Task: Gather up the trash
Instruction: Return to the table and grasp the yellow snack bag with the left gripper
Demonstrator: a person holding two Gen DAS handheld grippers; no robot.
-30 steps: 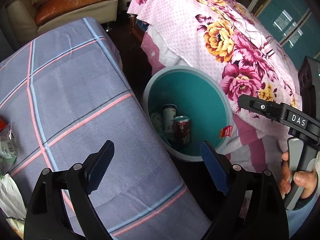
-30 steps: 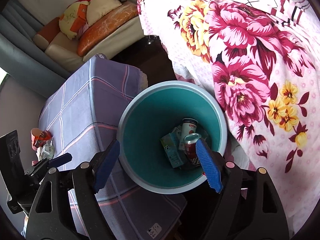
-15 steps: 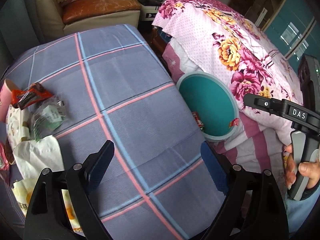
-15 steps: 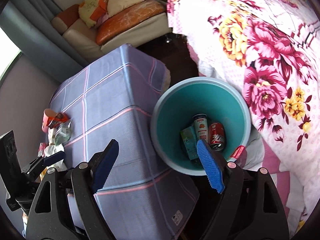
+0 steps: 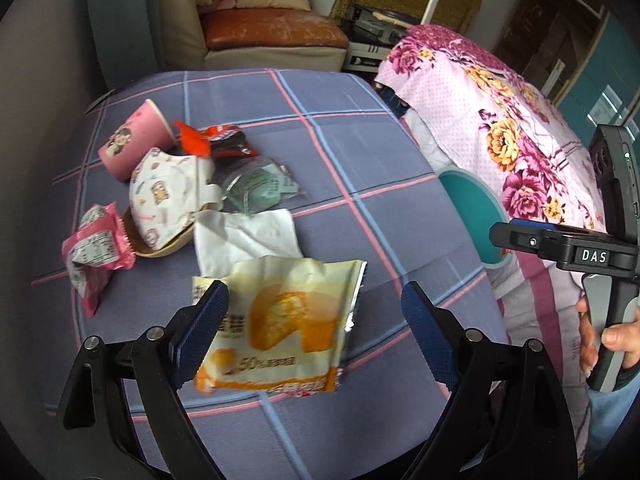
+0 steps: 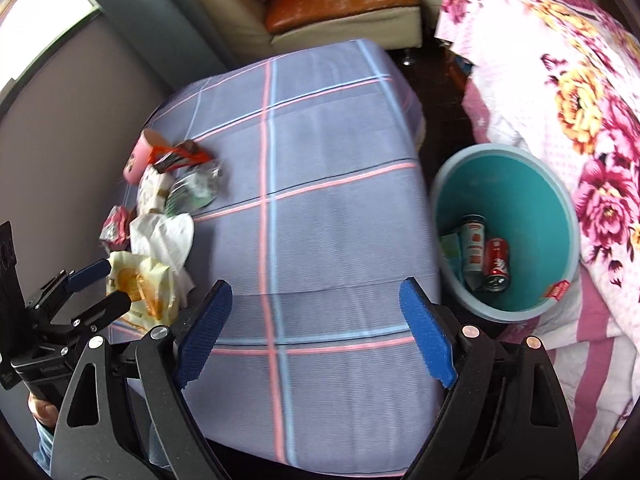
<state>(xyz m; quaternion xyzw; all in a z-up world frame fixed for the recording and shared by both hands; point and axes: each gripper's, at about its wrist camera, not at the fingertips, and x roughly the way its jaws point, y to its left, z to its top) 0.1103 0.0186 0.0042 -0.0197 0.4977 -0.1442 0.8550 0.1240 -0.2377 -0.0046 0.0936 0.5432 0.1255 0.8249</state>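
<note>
Trash lies on the checked table (image 5: pixel 360 184): a yellow cake wrapper (image 5: pixel 280 324), a white tissue (image 5: pixel 248 236), a face mask (image 5: pixel 168 196), a pink paper cup (image 5: pixel 132 140), a pink snack packet (image 5: pixel 94 252), a red-black wrapper (image 5: pixel 216 140) and a clear green packet (image 5: pixel 256 188). My left gripper (image 5: pixel 314 328) is open, its jaws either side of the cake wrapper. My right gripper (image 6: pixel 316 332) is open and empty over the table's near edge. The teal bin (image 6: pixel 560 208) beside the table holds a red can (image 6: pixel 496 264), another can and a carton.
A bed with a pink floral cover (image 5: pixel 512 120) stands right of the bin. A sofa with an orange cushion (image 5: pixel 264 32) is behind the table. A grey wall (image 6: pixel 80 92) runs along the table's left side.
My left gripper has swung left from the bin to the trash pile and now straddles the cake wrapper. My right gripper has drawn back from above the bin toward the table.
</note>
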